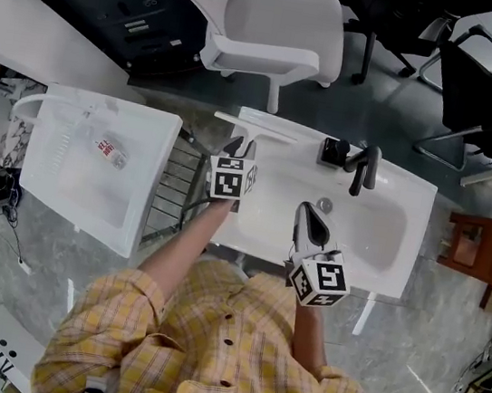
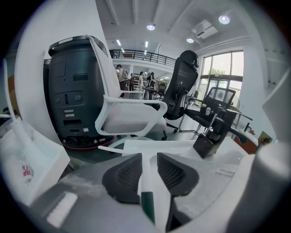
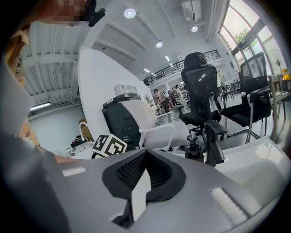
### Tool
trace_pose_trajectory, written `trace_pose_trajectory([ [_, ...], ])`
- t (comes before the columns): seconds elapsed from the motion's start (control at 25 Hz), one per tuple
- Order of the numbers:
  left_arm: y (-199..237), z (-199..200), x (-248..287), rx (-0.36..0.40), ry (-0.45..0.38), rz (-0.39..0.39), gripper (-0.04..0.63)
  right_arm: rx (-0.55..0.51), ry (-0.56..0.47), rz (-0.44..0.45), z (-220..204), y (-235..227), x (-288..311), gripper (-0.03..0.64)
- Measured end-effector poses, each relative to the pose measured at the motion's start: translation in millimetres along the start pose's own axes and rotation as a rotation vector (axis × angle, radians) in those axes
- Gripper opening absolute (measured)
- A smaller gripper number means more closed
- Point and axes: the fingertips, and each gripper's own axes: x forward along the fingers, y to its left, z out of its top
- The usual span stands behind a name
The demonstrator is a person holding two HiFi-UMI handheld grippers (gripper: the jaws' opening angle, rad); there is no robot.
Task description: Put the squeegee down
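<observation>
- The squeegee (image 1: 256,129) lies on the far left corner of the white sink (image 1: 415,200), its blade along the far rim and its handle pointing back towards the person.
- The left gripper (image 1: 237,149) hangs just over that handle. Its jaws stand wide apart with the handle between them, and the pads don't seem to be pressing on it — so I'd say the setting-down is as good as done.
- The right gripper (image 1: 305,211) sits over the basin, near the faucet (image 1: 365,168), with its jaws closed together on nothing.
- What's left, to my eye, is getting clear: the left gripper should come straight up and back off the handle without a pad snagging it — the handle runs close to one pad.
</observation>
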Motion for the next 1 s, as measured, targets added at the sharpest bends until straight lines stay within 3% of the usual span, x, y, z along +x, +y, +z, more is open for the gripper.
trace_pose_trajectory([
  [0.36,-5.0,25.4,-66.6,0.008,-0.096,-0.037,0.067,-0.019,-0.050,-0.012,11.0,36.3,-18.0,0.002],
  [0.6,-10.8,27.6,-119.3,0.019,-0.136,-0.062,-0.002,-0.019,-0.077,-0.037,15.8,59.4,-39.5,0.002],
  [1.0,-16.7,35.7,-200.1,0.050,-0.228,-0.133,-0.002,-0.078,-0.111,-0.065,28.9,101.3,-62.7,0.000],
])
